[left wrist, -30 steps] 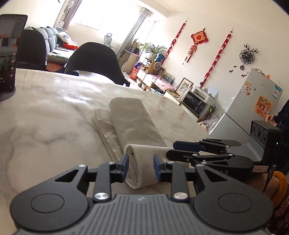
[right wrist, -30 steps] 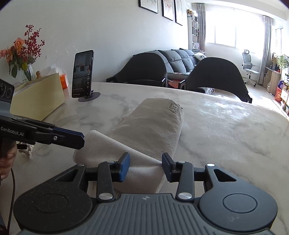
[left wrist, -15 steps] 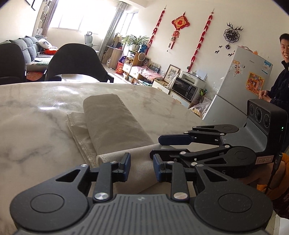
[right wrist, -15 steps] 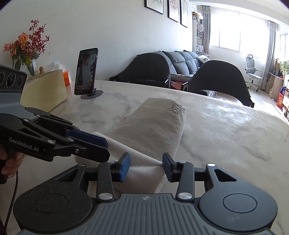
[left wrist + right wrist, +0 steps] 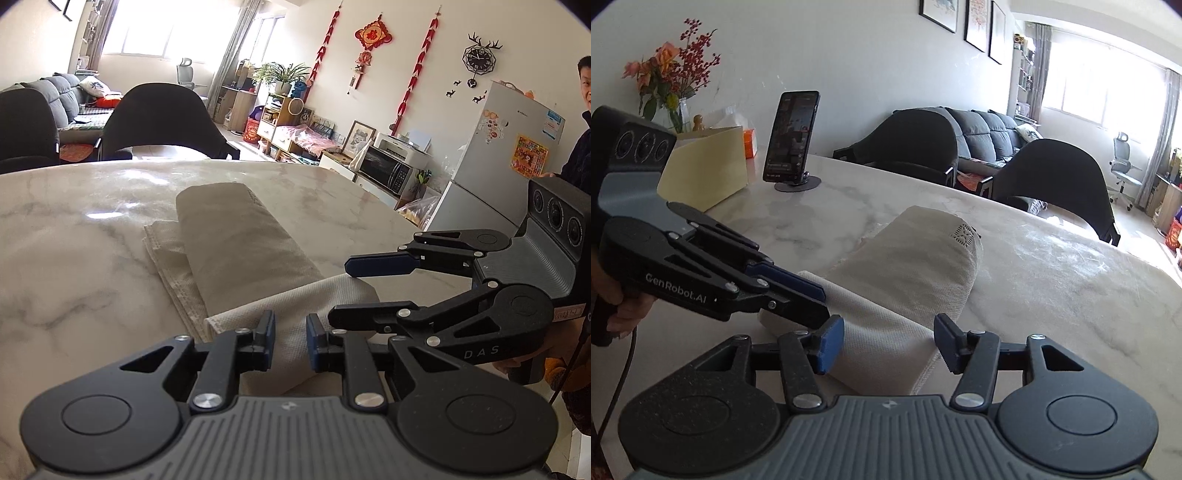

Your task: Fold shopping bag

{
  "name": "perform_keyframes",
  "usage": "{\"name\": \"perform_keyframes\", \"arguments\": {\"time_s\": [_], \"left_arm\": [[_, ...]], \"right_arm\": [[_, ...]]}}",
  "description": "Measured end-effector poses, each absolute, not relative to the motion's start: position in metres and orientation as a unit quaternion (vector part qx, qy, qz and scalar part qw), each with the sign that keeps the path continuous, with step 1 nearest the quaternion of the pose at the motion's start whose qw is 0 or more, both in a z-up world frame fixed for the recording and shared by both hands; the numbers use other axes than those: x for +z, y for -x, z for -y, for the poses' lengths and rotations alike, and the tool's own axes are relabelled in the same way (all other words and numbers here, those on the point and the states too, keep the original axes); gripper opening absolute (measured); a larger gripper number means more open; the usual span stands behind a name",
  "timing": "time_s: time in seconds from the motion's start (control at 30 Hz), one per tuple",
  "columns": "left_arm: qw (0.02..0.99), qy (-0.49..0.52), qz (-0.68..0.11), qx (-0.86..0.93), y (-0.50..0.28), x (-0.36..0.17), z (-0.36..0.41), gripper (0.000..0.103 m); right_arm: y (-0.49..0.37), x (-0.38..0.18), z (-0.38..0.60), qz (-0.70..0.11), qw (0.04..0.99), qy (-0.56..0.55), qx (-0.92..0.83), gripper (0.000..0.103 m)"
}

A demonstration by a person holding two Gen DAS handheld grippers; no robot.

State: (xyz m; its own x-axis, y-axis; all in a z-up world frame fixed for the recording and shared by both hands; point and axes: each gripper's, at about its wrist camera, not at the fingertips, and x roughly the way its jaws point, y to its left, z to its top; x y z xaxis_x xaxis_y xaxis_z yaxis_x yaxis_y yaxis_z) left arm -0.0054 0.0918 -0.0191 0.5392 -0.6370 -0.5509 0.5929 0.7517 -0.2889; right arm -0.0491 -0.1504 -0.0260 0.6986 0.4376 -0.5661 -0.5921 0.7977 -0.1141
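Observation:
A beige non-woven shopping bag [image 5: 236,240] lies folded in a long strip on the marble table [image 5: 74,240], its near end turned over into a flap. My left gripper [image 5: 290,341] is closing on that near flap, with fabric filling the narrow gap between its pads. The right wrist view shows the left gripper [image 5: 822,306] coming in from the left over the flap's corner. My right gripper [image 5: 889,343] is opening; the bag's [image 5: 916,266] near edge lies between its spread pads, which stand off it. The left wrist view shows the right gripper [image 5: 340,290] at the flap's right side.
A phone on a stand [image 5: 790,136], a yellowish box [image 5: 705,162] and a vase of flowers [image 5: 668,74] stand at the table's far left. Dark chairs [image 5: 159,118] line the far side. A person [image 5: 580,147] stands by the fridge beyond the table's right edge.
The right jaws have spread apart off the fabric. The left jaws have narrowed and the left gripper has come closer to the right one. The near end now lies flatter.

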Motion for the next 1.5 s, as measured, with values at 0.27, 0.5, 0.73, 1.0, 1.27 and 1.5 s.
{"name": "perform_keyframes", "arguments": {"time_s": [0.27,0.5,0.73,1.0,1.27,1.5], "left_arm": [[0.868,0.024,-0.342,-0.360,0.000,-0.015,-0.091,0.019],[0.865,0.008,-0.348,-0.362,-0.002,-0.014,-0.087,0.019],[0.864,0.017,-0.345,-0.366,-0.002,-0.018,-0.088,0.019],[0.864,0.008,-0.344,-0.367,-0.004,-0.017,-0.086,0.019],[0.866,-0.050,-0.323,-0.379,0.003,-0.013,-0.077,0.020],[0.854,-0.116,-0.294,-0.413,0.013,-0.013,-0.068,0.040]], "right_arm": [[0.061,-0.032,0.146,-0.244,0.888,0.236,0.308,0.060],[0.061,-0.026,0.144,-0.236,0.882,0.244,0.326,0.054],[0.050,-0.034,0.141,-0.281,0.871,0.238,0.325,0.059],[0.049,-0.040,0.132,-0.287,0.861,0.263,0.327,0.064],[0.042,-0.036,0.129,-0.298,0.844,0.288,0.340,0.057],[0.029,-0.032,0.130,-0.330,0.825,0.285,0.359,0.056]]}}
